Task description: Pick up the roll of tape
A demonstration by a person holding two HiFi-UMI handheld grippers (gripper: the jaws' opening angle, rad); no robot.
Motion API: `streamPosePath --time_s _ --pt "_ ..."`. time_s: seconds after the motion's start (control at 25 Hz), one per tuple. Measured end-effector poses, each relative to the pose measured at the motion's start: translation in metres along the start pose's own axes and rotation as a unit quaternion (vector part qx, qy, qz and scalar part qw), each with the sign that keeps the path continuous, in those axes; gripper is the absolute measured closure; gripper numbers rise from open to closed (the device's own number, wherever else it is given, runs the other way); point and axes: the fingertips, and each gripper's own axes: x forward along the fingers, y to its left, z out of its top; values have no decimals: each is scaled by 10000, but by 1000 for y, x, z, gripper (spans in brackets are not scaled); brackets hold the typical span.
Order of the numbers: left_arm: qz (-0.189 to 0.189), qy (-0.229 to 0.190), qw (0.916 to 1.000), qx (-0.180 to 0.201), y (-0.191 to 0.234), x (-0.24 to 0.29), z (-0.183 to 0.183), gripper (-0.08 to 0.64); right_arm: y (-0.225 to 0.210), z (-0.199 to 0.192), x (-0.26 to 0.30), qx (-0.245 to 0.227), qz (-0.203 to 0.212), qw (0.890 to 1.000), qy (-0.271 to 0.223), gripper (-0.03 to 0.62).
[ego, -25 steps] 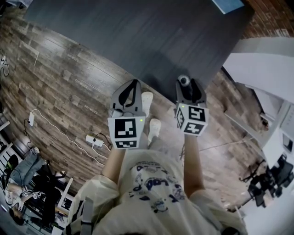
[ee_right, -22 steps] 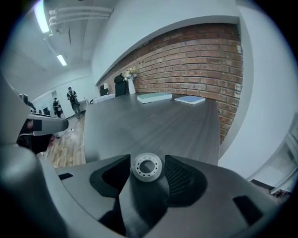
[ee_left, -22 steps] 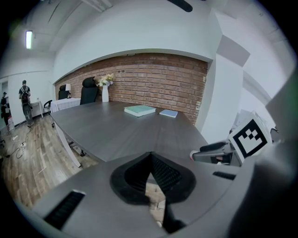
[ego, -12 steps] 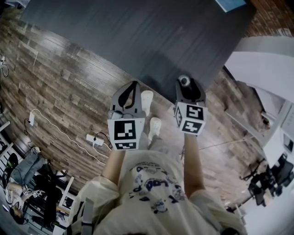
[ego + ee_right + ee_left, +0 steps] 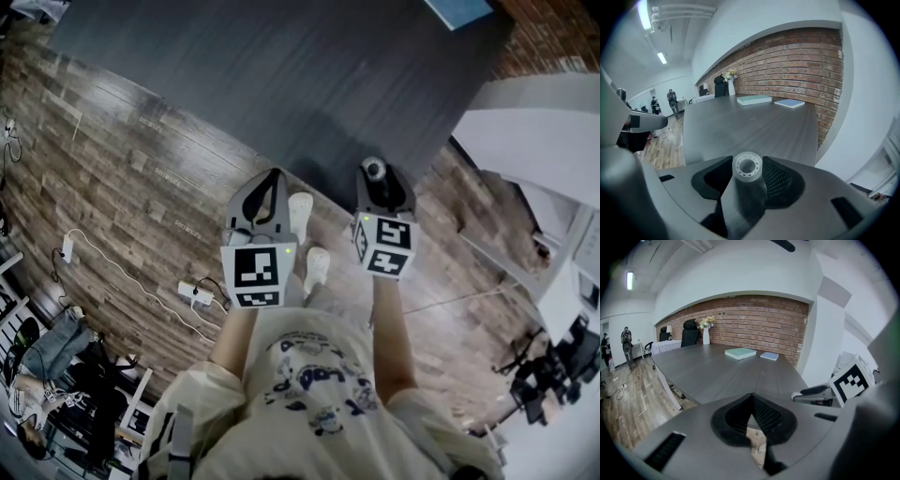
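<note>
Grasping: translucent white roll of tape (image 5: 747,167) at edge of dark grey table (image 5: 281,84) is pinched by right gripper (image 5: 748,174), jaws just closed further; left gripper (image 5: 750,397) together, empty. Lift needed next.

A: head cam, what's in frame?
B: dark table (image 5: 281,66) across the top, plank floor (image 5: 122,178) left of it and below. Left gripper (image 5: 275,175) mid-frame, tips together
A: right one?
B: right gripper (image 5: 376,174) just right of it, over the table's near corner. Jaws have just been closing, roll of tape (image 5: 375,168) between the tips
A: clutter?
B: power strip (image 5: 195,292) lower left on the floor, teal book (image 5: 459,9) at the top right edge, person's white shoes (image 5: 300,208) between the grippers
</note>
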Motion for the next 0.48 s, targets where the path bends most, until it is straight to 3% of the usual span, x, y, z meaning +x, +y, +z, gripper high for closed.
streamPosePath --time_s 0.48 --pt "70 -782 9968 158 -9 -18 78 559 -7 83 -51 -35 15 9961 -879 396"
